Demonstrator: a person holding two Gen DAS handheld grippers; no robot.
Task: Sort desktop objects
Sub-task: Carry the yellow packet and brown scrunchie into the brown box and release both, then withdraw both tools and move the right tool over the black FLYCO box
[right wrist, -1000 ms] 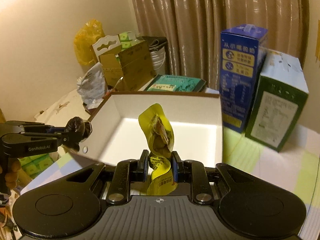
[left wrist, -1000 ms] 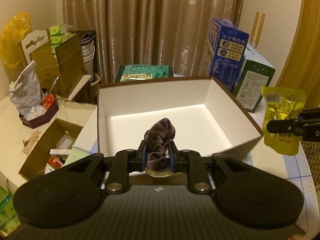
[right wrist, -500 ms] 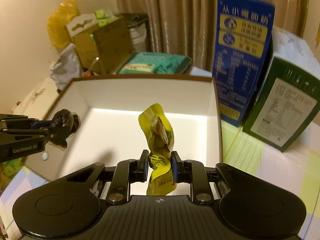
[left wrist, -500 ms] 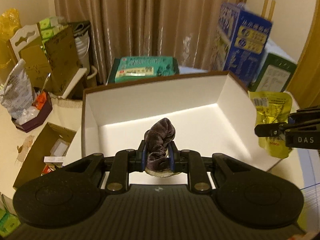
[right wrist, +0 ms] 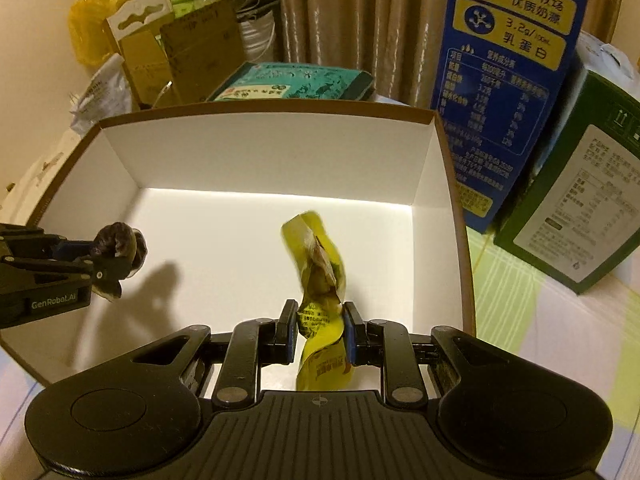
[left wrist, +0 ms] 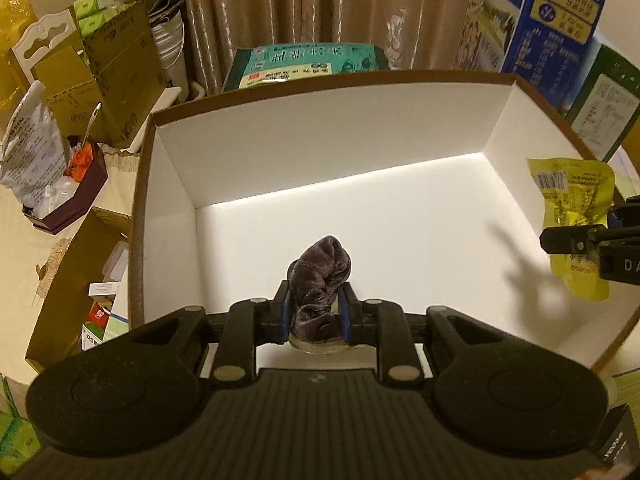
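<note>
Left tool (left wrist: 315, 312) pinching a dark purple velvet scrunchie (left wrist: 320, 276) between its two pads; the scrunchie stands up from the grip, held above the near left part of the floor of an open white box (left wrist: 360, 148). Right tool (right wrist: 320, 328) pinching a yellow snack packet (right wrist: 320, 276) near its lower half; the packet's crumpled upper end rises over the box floor, its lower end hangs below the pads. In the left wrist view the right tool (left wrist: 576, 240) enters from the right with the packet (left wrist: 572, 200) at the right wall of the box; in the right wrist view the left tool (right wrist: 100, 268) enters from the left with the scrunchie (right wrist: 120, 240) just inside the left wall.

The box (right wrist: 260, 152) has brown-edged rims on all four sides and upright white walls; its floor shows only the shadows of the two tools, leaving open room between them. Outside the far rim lies a flat teal package (left wrist: 308, 58). Beyond the right rim stand a tall blue carton (right wrist: 508, 80) and, just beside it, a green carton (right wrist: 572, 208), both close to the right wall. Left of the box, on the worktop (left wrist: 24, 240), sit a low brown cardboard box (left wrist: 76, 280) of small items, a dark hexagonal tray (left wrist: 68, 204) and a silver bag (left wrist: 28, 144). A curtain (left wrist: 320, 4) closes the background.
</note>
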